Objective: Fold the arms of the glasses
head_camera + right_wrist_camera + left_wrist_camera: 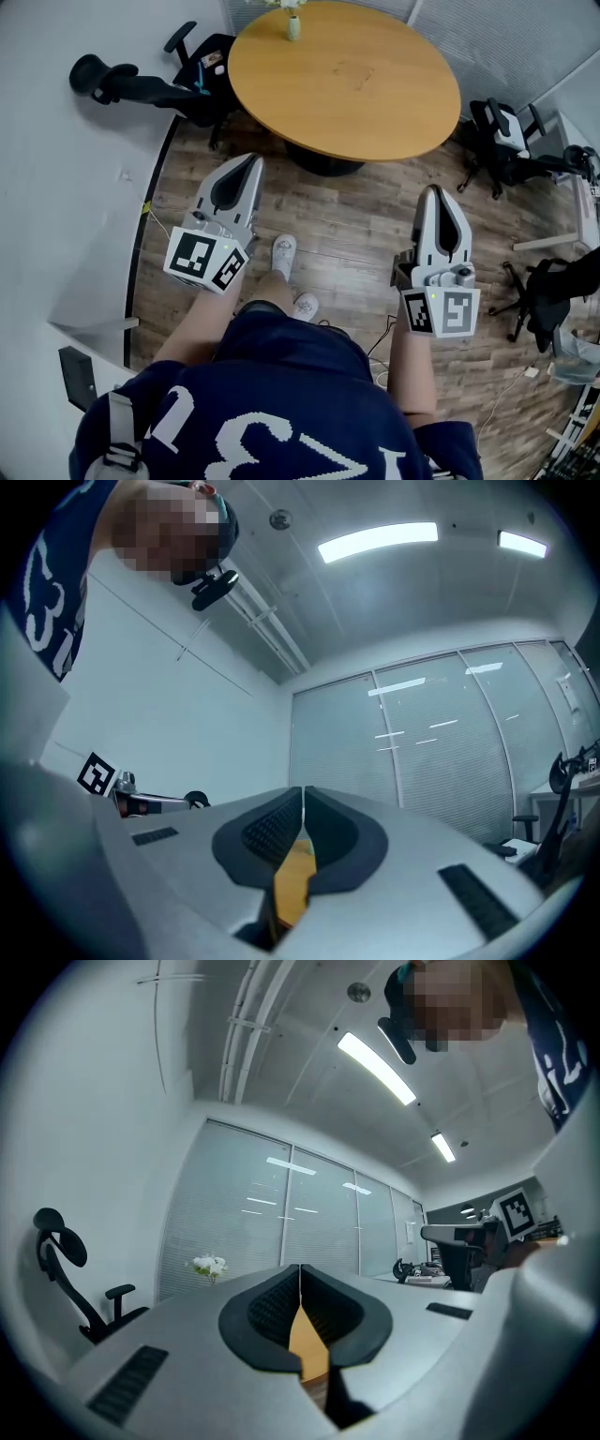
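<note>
Two hand-held grippers point toward a round wooden counter, seen from above a wood-plank floor. The left gripper has its jaws fully together, the dark ribbed pads meeting along a single seam with nothing between them. The right gripper is closed in the same way and is likewise empty. A small pale vase with white flowers stands near the far edge of the counter. Black office chairs stand to its left and right. The person's white shoes stand between the grippers, short of the counter. The glasses cannot be made out in any view.
</note>
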`<state>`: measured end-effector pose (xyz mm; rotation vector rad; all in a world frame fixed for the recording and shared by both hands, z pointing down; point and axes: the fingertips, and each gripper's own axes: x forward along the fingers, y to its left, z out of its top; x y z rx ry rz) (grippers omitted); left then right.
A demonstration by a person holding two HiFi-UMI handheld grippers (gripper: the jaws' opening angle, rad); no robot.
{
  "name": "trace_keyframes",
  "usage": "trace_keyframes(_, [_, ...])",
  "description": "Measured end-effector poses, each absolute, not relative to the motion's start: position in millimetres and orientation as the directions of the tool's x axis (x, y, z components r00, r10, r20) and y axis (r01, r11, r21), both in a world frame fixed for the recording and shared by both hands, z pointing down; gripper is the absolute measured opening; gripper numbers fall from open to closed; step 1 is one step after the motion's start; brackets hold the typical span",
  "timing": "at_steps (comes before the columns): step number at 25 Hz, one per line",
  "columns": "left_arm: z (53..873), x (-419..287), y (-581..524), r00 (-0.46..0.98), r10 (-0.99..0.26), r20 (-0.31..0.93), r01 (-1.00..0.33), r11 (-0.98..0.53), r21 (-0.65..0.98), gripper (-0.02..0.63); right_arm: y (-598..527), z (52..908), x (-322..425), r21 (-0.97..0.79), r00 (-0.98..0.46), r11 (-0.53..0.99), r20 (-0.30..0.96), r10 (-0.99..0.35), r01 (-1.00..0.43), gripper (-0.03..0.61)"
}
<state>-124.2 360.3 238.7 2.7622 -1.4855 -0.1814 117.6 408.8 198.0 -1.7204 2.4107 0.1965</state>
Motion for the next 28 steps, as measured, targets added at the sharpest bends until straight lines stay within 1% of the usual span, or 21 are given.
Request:
trace_keyframes(6, [242.0,-141.9,303.1,0.531,-0.841,-0.103,-0.841,-0.538,0.05,0.017,350.0,203.3,110.5,-0.01,-0.316,0.325,-0.208,-0.926,-0.946,0.031])
trace_keyframes(10, [237.8,-171.3,238.2,0.502,-0.858,-0.109,-0.858,-0.509,0.059,0.017,289.6,199.3,94.1,0.003,-0.322,0.328,-0.203,-0.925,-0.945,0.031])
trace_keyframes(13, [232.0,-180.1,186.9,0.516,-0.847,-0.128,-0.848,-0.527,0.062,0.017,246.7,191.2,83.8,0.018,-0.307,0.31,-0.214,-0.928,-0.951,0.031])
trace_keyframes(21, [221.5,-166.0,89.1,0.609,-0.781,-0.141,-0.784,-0.619,0.041,0.017,171.0,181.2,91.4,-0.022,-0.198,0.209,-0.241,-0.95,-0.978,0.031])
trace_keyframes(28, [247.9,-145.3,44.2,0.645,-0.759,-0.086,-0.754,-0.651,0.087,0.017,130.4,200.3,105.0,-0.043,-0.162,0.172,-0.175,-0.971,-0.984,0.031])
